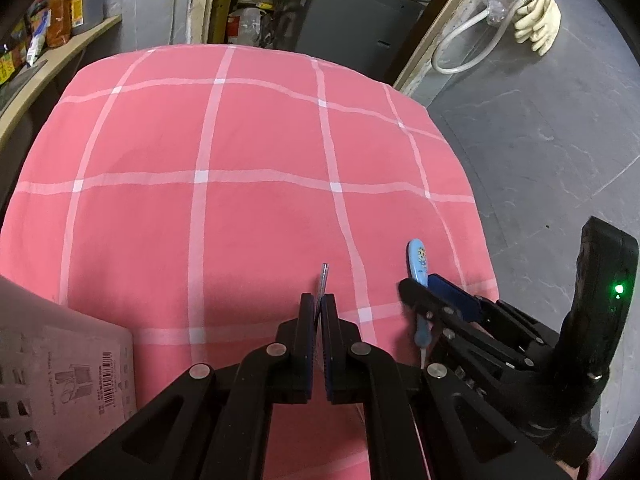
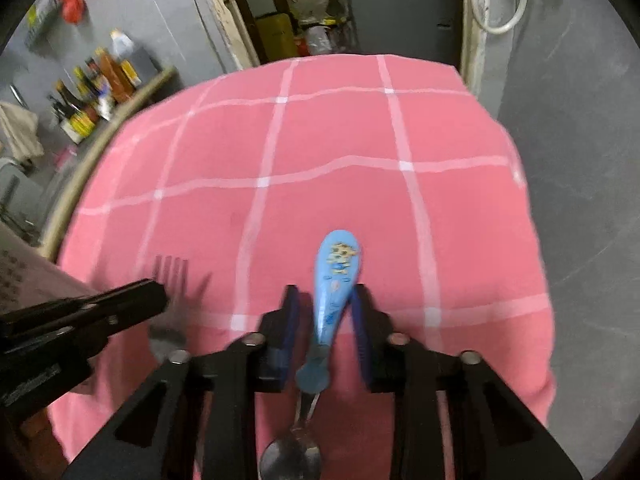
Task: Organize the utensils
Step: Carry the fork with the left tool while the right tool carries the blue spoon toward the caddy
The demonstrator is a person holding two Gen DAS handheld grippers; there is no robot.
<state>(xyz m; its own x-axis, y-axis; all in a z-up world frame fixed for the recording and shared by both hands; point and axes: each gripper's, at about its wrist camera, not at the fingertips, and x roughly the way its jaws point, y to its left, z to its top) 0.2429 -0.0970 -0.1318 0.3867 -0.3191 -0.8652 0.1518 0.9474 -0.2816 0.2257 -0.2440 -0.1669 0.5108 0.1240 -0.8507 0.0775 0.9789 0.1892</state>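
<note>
My left gripper is shut on a metal fork, seen edge-on as a thin strip poking out past the pads. In the right wrist view the fork shows its tines above the left gripper. A spoon with a blue cartoon handle lies lengthways between the jaws of my right gripper, its steel bowl toward the camera. The right pad touches the handle and a gap shows at the left pad. In the left wrist view the right gripper sits right of mine, with the spoon handle rising past it.
A pink cloth with white checks covers the table. A pale perforated plastic basket stands at the near left corner. A shelf with bottles runs along the left. Grey floor drops away on the right, with a hose and rubber gloves.
</note>
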